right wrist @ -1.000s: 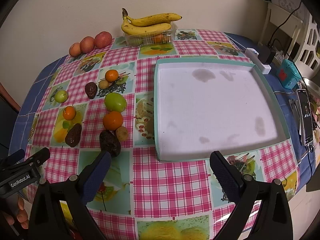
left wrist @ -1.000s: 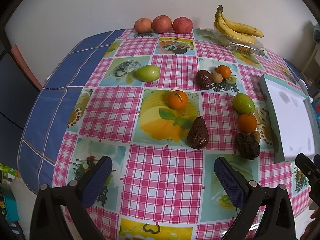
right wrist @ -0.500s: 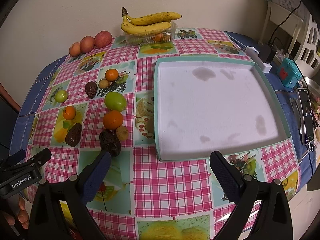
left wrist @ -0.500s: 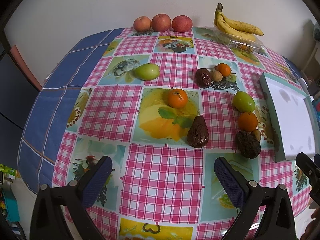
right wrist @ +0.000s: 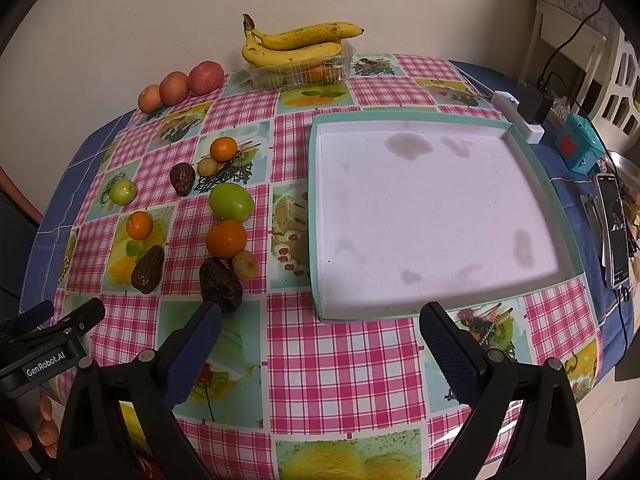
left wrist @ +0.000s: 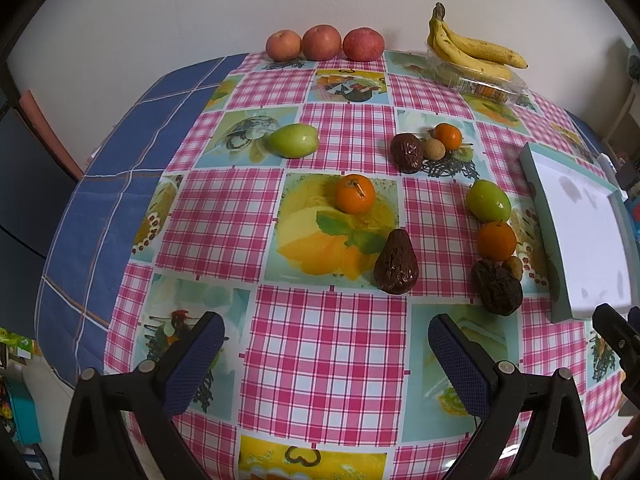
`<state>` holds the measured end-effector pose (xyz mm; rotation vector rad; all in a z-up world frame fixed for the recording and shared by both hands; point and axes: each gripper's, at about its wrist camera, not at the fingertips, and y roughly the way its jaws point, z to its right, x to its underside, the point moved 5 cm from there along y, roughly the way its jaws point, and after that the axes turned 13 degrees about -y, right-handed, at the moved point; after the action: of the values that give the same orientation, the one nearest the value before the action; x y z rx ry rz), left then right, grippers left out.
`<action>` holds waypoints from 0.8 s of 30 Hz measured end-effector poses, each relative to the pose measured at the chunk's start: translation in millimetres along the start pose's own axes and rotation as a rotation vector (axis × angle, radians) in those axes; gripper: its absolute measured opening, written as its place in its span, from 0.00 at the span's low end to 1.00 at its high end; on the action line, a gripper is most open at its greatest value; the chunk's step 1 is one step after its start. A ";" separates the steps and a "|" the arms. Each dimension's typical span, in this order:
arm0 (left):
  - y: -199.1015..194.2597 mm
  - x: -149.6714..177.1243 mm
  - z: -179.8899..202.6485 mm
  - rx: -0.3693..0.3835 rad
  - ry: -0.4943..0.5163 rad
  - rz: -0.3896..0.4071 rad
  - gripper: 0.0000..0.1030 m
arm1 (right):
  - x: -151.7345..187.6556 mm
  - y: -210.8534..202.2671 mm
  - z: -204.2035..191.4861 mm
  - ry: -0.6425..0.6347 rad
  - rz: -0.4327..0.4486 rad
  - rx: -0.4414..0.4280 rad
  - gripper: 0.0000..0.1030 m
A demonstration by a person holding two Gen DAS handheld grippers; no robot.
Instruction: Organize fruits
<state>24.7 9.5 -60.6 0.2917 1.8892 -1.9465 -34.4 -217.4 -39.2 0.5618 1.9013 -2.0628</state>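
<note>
Nothing has moved in the last second: both your left claw (left wrist: 326,354) and right claw (right wrist: 320,338) stay open and empty, and the tray (right wrist: 314,216) holds no fruit.

Both wrist views look down—sharing fruit-strewn tablecloth (left wrist: 328,344).

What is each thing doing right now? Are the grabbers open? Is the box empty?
Left gripper: open, holding nothing.
Right gripper: open, holding nothing.
Shallow teal-rimmed white tray: empty, stained.
Clear plastic punnet: holds fruit, yellow bananas resting on top.
Black smartphone: screen lit.
</note>
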 end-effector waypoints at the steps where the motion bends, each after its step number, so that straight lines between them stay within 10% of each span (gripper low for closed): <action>1: 0.0 0.2 0.0 0.000 0.000 0.000 1.00 | -0.1 0.0 0.0 0.000 0.000 0.000 0.96; 24: 7.1 -0.2 0.1 -0.009 0.006 -0.030 1.00 | -0.4 7.4 -4.9 -0.018 -0.030 -0.008 0.96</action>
<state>27.9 9.4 -67.0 0.2680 1.9160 -1.9584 -30.2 -213.3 -45.8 0.5144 1.9186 -2.0701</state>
